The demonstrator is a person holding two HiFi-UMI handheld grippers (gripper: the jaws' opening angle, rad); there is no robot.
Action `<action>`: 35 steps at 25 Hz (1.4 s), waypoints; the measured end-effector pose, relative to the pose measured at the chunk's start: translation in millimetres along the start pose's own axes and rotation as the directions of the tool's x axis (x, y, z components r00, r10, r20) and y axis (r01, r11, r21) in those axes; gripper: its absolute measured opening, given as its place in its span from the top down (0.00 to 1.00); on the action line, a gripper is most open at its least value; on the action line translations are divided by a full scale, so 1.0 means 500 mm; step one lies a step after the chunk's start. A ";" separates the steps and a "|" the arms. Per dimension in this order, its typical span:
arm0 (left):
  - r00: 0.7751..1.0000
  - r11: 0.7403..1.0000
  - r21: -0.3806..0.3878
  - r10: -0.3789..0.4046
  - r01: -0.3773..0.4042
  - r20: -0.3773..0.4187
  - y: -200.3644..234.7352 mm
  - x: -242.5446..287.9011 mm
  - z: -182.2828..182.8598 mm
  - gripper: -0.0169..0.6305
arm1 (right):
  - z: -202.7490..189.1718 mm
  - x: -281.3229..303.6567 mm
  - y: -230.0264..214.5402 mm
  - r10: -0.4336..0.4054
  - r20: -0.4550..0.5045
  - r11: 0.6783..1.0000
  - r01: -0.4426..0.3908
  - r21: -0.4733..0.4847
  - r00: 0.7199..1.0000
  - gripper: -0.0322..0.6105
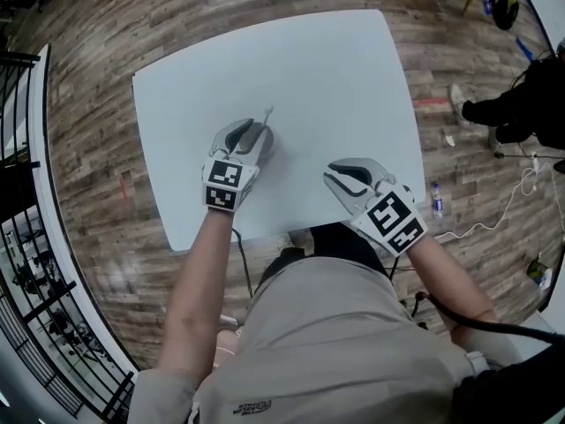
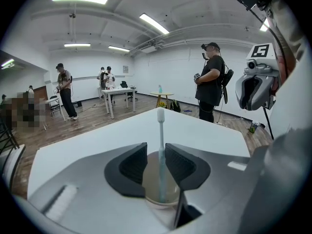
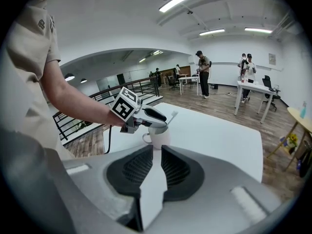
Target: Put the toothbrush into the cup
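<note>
Risks snagging the toothbrush [image 2: 161, 140] on a pad when drawing the left gripper [image 2: 156, 160] away low or sideways. Could lever it out, or topple the cup [image 2: 158, 199] with it. Could also nudge the cup along the worktop [image 1: 309, 78] with a jaw tip. Safer lifting straight up and clear.

Shows the left jaws spread, pinching nothing. Finds the toothbrush standing in the cup, head at 12 o'clock, shaft between the two pads and nearer the 3 o'clock one. Cannot tell whether it just touches that pad. Places the cup mouth right under the jaws, at their 6 o'clock.

Hovers the right gripper [image 1: 346, 173] at 4 o'clock of the cup in the head view, well apart, jaws narrowly parted and empty.
</note>
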State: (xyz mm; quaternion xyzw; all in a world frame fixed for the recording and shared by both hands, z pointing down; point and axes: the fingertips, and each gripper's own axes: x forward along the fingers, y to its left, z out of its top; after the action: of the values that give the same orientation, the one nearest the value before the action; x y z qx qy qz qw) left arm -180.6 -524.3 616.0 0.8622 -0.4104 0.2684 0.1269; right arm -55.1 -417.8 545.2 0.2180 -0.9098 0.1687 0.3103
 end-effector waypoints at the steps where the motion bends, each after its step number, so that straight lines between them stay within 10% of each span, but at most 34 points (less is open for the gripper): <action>1: 1.000 1.000 0.005 0.002 -0.002 0.003 0.001 -0.003 0.004 0.78 | 0.003 -0.002 0.001 -0.002 0.000 1.000 0.002 -0.002 1.000 0.88; 20: 0.980 0.993 -0.042 -0.098 0.107 0.173 -0.094 -0.311 0.029 0.78 | 0.063 -0.044 0.149 -0.084 0.051 0.995 0.087 -0.049 0.995 0.88; 35: 0.871 0.922 -0.030 -0.353 0.386 0.342 -0.361 -0.683 -0.053 0.82 | -0.028 -0.177 0.424 -0.238 0.113 0.971 0.238 0.017 0.965 0.88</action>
State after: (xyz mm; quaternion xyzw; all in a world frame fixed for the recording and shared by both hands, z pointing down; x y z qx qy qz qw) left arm -227.4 -180.2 444.5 0.9501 -0.2658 0.0708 0.1470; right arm -91.5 -206.1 462.8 0.3355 -0.8930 0.1190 0.2752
